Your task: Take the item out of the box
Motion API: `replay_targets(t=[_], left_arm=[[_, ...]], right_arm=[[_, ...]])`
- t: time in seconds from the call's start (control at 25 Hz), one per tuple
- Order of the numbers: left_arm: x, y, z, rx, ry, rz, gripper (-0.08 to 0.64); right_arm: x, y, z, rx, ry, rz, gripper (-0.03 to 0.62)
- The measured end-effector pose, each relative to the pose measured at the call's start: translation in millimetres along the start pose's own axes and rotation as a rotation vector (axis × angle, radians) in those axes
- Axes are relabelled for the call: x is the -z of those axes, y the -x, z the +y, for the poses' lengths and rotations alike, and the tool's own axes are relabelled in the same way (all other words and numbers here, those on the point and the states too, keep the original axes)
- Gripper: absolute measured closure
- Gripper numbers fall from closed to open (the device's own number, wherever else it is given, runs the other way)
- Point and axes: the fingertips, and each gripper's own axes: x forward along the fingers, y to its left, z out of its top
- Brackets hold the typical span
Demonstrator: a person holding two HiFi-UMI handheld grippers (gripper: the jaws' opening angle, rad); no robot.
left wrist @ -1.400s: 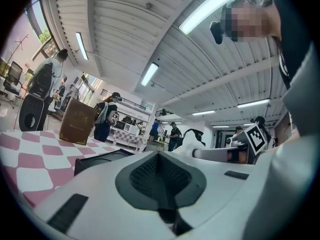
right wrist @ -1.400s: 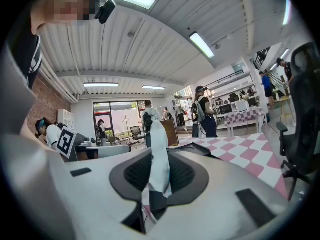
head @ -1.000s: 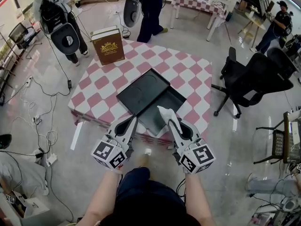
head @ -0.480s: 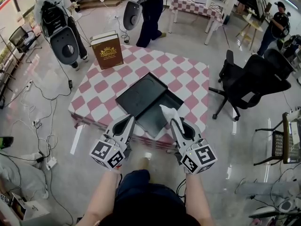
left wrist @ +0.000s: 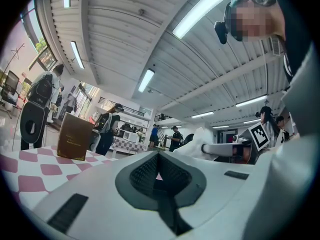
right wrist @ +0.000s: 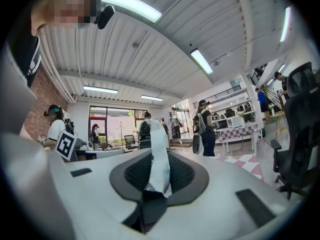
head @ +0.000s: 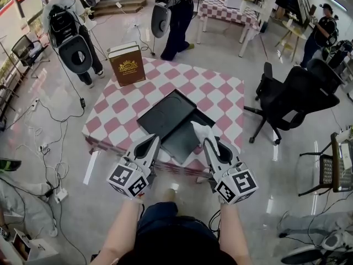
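Head view had the right gripper clamped on the white item, held up over the near right part of the open black box on the checked table. The left gripper was closed and empty. The item looked light, soft and floppy, so a firm pinch at one end seemed best.

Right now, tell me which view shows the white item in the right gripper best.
The right gripper view: the white item sits pinched between its jaws, large, central. The head view shows it small at the tip of the right gripper. The left gripper view shows only its pale outline.
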Motion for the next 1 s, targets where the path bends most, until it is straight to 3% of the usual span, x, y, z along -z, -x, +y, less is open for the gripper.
replay_targets(t=[1.0], left_arm=[[-15.0, 0.2, 4.9, 0.023, -0.021, -0.019, 0.560]], right_arm=[[-21.6, -1.4, 4.4, 0.026, 0.041, -0.048, 0.535]])
